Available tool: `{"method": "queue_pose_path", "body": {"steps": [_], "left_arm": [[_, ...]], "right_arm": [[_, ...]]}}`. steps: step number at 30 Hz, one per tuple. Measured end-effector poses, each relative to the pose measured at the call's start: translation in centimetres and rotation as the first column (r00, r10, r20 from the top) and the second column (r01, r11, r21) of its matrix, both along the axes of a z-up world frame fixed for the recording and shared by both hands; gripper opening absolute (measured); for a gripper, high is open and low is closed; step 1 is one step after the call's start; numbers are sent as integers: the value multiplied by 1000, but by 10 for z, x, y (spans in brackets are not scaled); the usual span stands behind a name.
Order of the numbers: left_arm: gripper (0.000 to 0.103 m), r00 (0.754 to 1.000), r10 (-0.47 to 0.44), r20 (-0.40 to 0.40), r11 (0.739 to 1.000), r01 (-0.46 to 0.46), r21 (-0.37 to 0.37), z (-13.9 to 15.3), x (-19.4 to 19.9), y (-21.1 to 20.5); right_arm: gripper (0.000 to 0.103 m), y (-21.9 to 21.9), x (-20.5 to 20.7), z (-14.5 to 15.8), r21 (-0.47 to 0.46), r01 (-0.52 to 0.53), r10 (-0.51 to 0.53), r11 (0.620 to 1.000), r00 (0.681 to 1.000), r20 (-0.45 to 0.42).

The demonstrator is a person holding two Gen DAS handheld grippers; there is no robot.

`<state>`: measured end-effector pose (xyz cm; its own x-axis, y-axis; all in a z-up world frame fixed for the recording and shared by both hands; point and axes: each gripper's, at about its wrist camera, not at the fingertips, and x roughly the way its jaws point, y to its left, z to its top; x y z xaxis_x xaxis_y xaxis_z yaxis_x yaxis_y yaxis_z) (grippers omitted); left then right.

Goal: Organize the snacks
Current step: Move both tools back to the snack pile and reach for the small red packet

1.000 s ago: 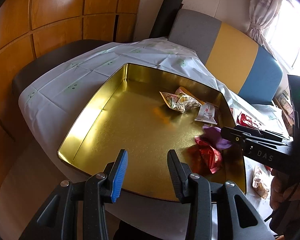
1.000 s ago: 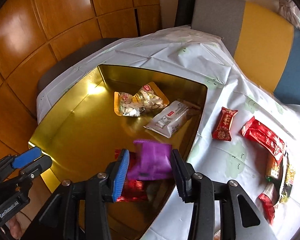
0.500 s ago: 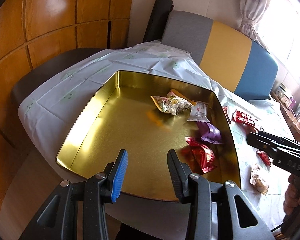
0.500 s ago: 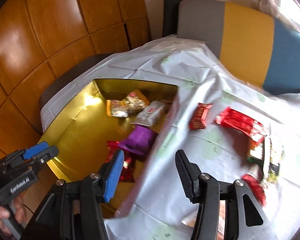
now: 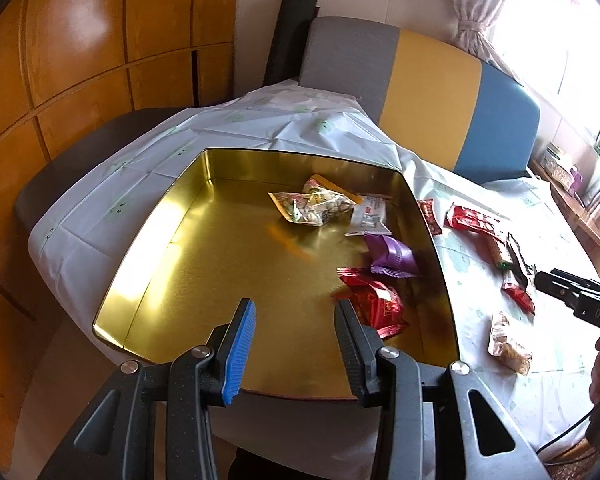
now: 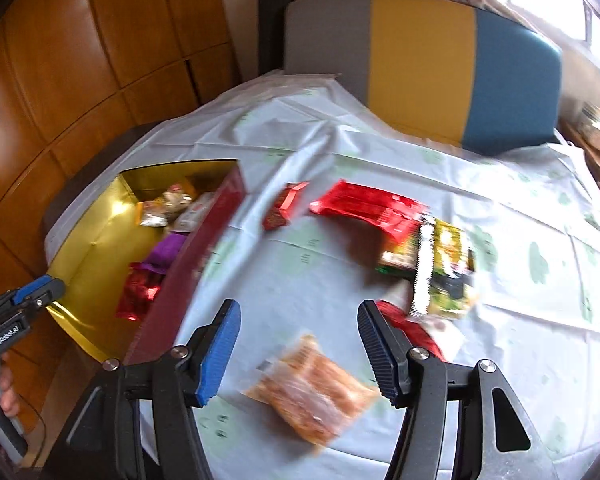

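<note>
A gold tin [image 5: 160,216] on the white tablecloth holds a purple packet [image 5: 392,256], a red packet [image 5: 376,308], a nut bag [image 5: 316,206] and a white packet [image 5: 370,216]. My left gripper [image 5: 295,312] hovers over the tin's near edge, open and empty. My right gripper [image 6: 298,312] is over the cloth to the right of the tin [image 6: 88,248]. Its jaws are opening with nothing between them, and an orange packet [image 6: 312,396] lies just below. Beyond lie a small red bar [image 6: 284,206], a long red packet [image 6: 368,208] and green-yellow packets [image 6: 444,268].
A chair back in grey, yellow and blue [image 5: 420,92] stands behind the table. Wooden wall panels [image 5: 80,60] fill the left and a bright window the right. The right gripper [image 5: 548,280] shows at the right edge of the left wrist view, a hand below it.
The right gripper let go of the purple packet, which now lies in the tin. It opened and swung right over the loose snacks. The left gripper drew back slightly, still open.
</note>
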<state>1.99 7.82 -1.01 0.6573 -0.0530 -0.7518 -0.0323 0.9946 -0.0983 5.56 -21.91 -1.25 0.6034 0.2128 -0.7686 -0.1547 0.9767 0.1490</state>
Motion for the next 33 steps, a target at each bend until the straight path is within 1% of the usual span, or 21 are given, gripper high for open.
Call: {"method": "queue_pose_path", "body": {"steps": [7,13,17,19,20,22,24,28,29,31,33], "left_arm": [[41,999,-35,0,999,35,19,2,0,-13],[41,994,-107,17,993,107,43,14,6,-35],[41,978,-201,49,979,198,56,32,16,-62],[41,965,-256,56,966,254,48,42,25,-77],[41,957,-284,56,959,282,39,45,31,-86],[41,944,-327,43,945,326,24,49,46,-102],[37,931,-364,23,931,364,14,51,62,-119],[36,911,-413,-18,910,413,38,44,99,-159],[36,909,-416,-28,908,417,44,42,106,-166],[36,907,-414,-76,908,418,42,30,126,-179],[36,911,-392,-129,917,399,25,14,148,-186]], "right_arm": [[66,-42,-4,1,-46,62,-62,997,998,-2],[69,-82,1,-3,-71,123,-124,990,992,-6],[69,-112,5,-12,-30,200,-201,979,979,-27],[69,-124,7,-14,23,250,-248,968,967,-60],[69,-129,8,-12,57,262,-258,964,964,-62],[72,-132,6,-9,81,273,-270,958,961,-55],[74,-133,4,-7,99,273,-269,957,962,-52],[74,-132,3,-1,134,252,-249,958,968,-38],[75,-131,3,0,138,250,-248,958,968,-35],[76,-130,3,3,153,244,-242,958,970,-31],[76,-130,2,6,165,245,-244,956,969,-24]]}}
